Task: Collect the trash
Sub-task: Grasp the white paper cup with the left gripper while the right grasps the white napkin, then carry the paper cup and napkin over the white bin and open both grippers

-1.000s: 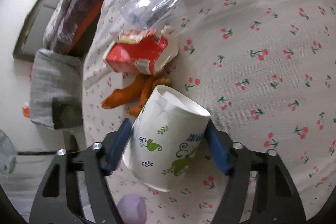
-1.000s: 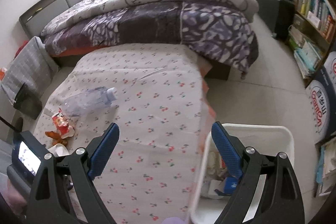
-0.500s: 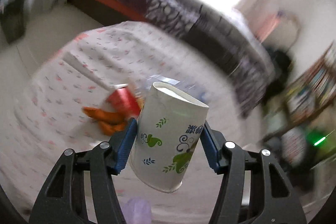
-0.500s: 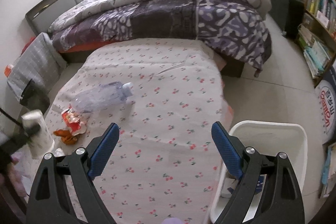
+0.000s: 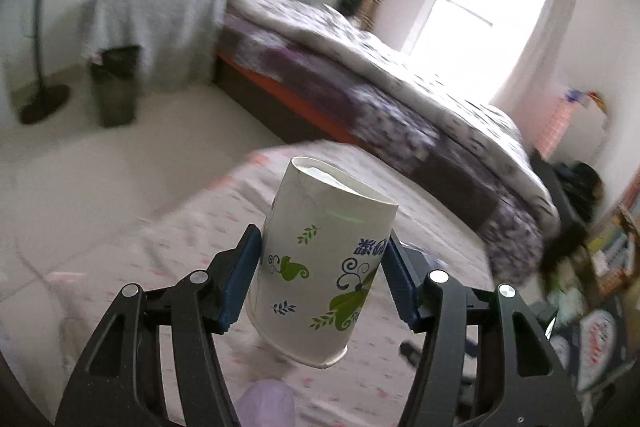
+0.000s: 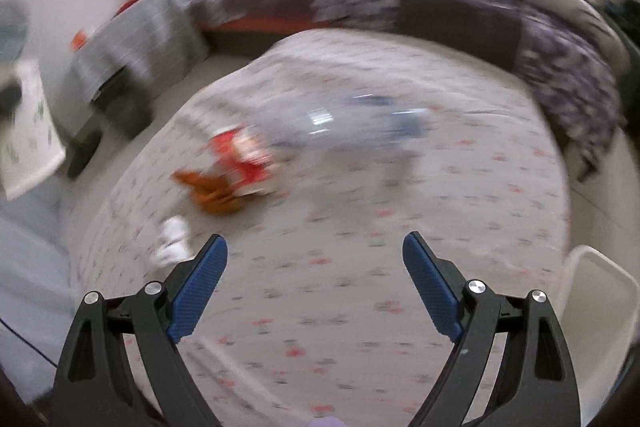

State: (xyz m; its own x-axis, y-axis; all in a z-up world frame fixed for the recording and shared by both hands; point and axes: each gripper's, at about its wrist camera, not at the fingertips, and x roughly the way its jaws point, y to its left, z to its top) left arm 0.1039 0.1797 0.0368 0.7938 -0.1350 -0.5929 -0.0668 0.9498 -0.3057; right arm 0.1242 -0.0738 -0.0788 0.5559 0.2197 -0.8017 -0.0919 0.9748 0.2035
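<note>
Above the cherry-print table (image 6: pixel 360 247), left side: left gripper (image 5: pixel 320 275) carries a paper cup (image 5: pixel 320 259), blue pads pinching its wall from both sides approx. mid-height. Cup's long axis runs up and away from the jaws, tilted a little, open mouth on top and far from the camera, base hanging below the pads, clear of the cloth. Right gripper (image 6: pixel 316 267) hovers over the near part of the table, jaws spread wide, nothing between them.

Key relation: white bin (image 6: pixel 596 291) sits at the table's right edge, just beside the right gripper and well apart from the cup, which shows at far left in the right view. So the held cup probably has to travel across the table, left to right, to reach the bin.

Remaining trash, all blurred: clear plastic bottle (image 6: pixel 344 123), lying w/ long axis roughly left-right across the cloth; red wrapper (image 6: pixel 244 159) touching orange peel (image 6: pixel 208 191); small white scrap (image 6: pixel 172 239) near the left edge. All lie ahead and left of the right jaws, the scrap nearest; the free right gripper looks best placed for them
</note>
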